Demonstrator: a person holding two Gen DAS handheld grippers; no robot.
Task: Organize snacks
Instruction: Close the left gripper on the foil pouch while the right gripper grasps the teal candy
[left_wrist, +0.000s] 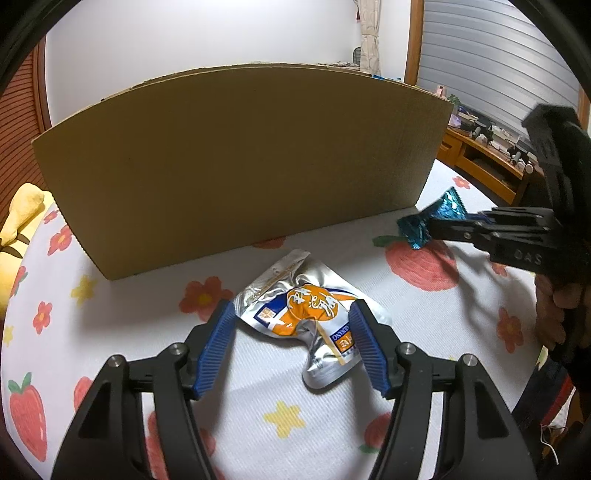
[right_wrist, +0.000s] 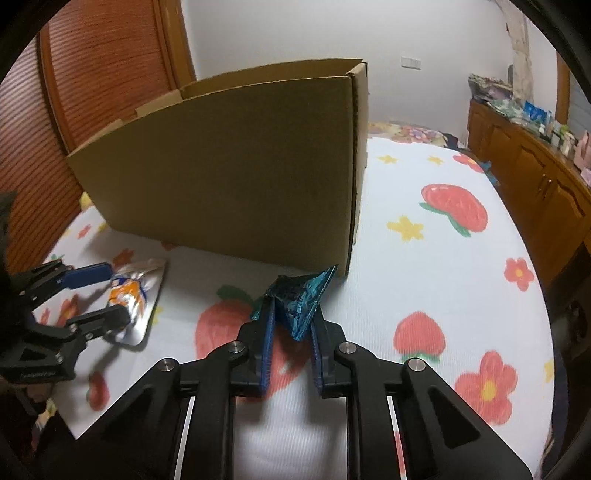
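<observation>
Left wrist view: the left gripper (left_wrist: 291, 332) stands apart around a silver-and-orange pouch (left_wrist: 310, 317) lying on the bedspread (left_wrist: 369, 424) before a cardboard box (left_wrist: 240, 166), pads not pressing it. Right wrist view: the right gripper (right_wrist: 291, 325) is clamped on a blue foil packet (right_wrist: 295, 299), near the box's right corner.

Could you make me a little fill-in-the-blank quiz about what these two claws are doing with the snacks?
1. The right claw is shut on a shiny ____ wrapper.
2. The silver and orange pouch lies between the pads of the ____ claw.
3. Behind both snacks stands a cardboard ____.

Missing words: blue; left; box
</observation>
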